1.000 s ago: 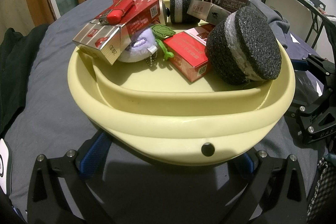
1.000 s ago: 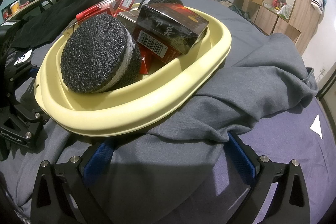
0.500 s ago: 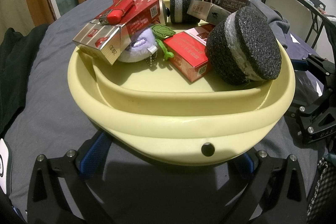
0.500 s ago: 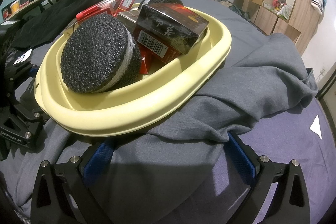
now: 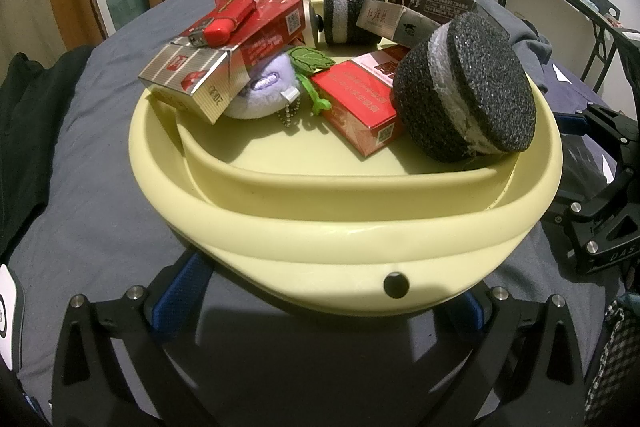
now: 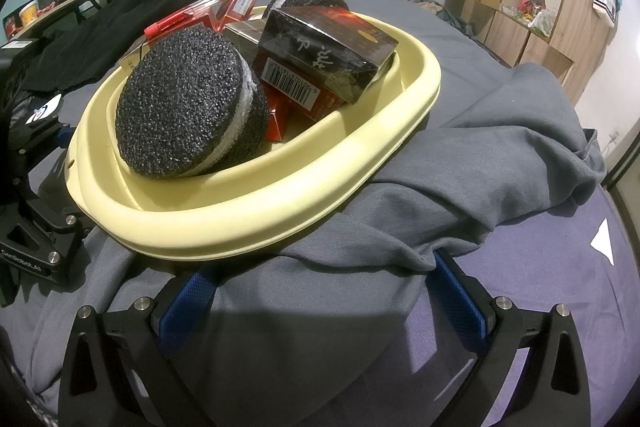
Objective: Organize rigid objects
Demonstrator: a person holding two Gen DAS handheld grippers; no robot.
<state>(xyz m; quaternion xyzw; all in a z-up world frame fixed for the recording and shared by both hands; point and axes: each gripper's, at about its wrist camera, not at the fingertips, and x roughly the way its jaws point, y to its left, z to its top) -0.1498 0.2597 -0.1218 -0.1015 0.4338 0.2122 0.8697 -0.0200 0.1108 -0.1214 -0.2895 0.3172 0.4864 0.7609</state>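
The pale yellow basin (image 5: 344,227) sits on a grey garment (image 6: 500,147) spread over the bed, loaded with cigarette packs, a red lighter (image 5: 228,21) and two black foam discs. Left gripper (image 5: 320,311): jaws spread wide, released, just before the basin's near wall. Right gripper (image 6: 320,291): jaws likewise apart, holding nothing, over the garment.

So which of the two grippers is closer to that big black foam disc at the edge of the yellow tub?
Probably the right. The right gripper sits just outside the tub beside the disc; the left gripper is at the front wall, across the tub's bare floor.
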